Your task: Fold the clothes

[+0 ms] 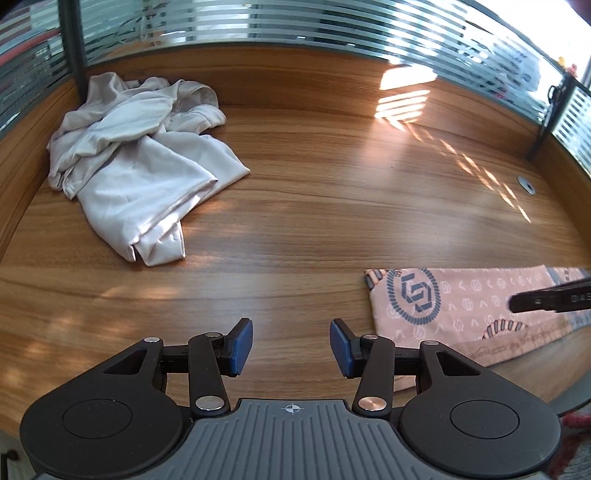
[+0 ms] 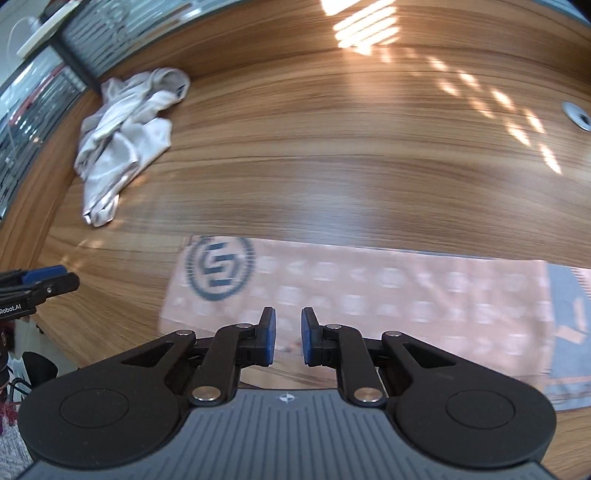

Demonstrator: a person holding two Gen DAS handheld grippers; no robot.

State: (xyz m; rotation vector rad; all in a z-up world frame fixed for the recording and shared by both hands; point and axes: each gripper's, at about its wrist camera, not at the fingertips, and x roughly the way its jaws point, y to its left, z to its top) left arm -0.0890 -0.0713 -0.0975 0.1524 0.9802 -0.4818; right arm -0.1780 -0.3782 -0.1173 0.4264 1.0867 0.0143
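A crumpled white garment lies in a heap at the far left of the wooden desk, also seen in the right wrist view. A pink patterned cloth with a dark round logo lies folded flat near the front edge on the right. My left gripper hovers open over bare wood, left of the pink cloth, holding nothing. My right gripper is above the pink cloth's near edge, its blue pads a small gap apart with nothing between them. The right wrist view is motion-blurred.
Striped glass partitions with dark posts wall the desk at the back and sides. A metal cable grommet sits at the far right. Sunlight patches fall across the wood. Bare wood lies between the two clothes.
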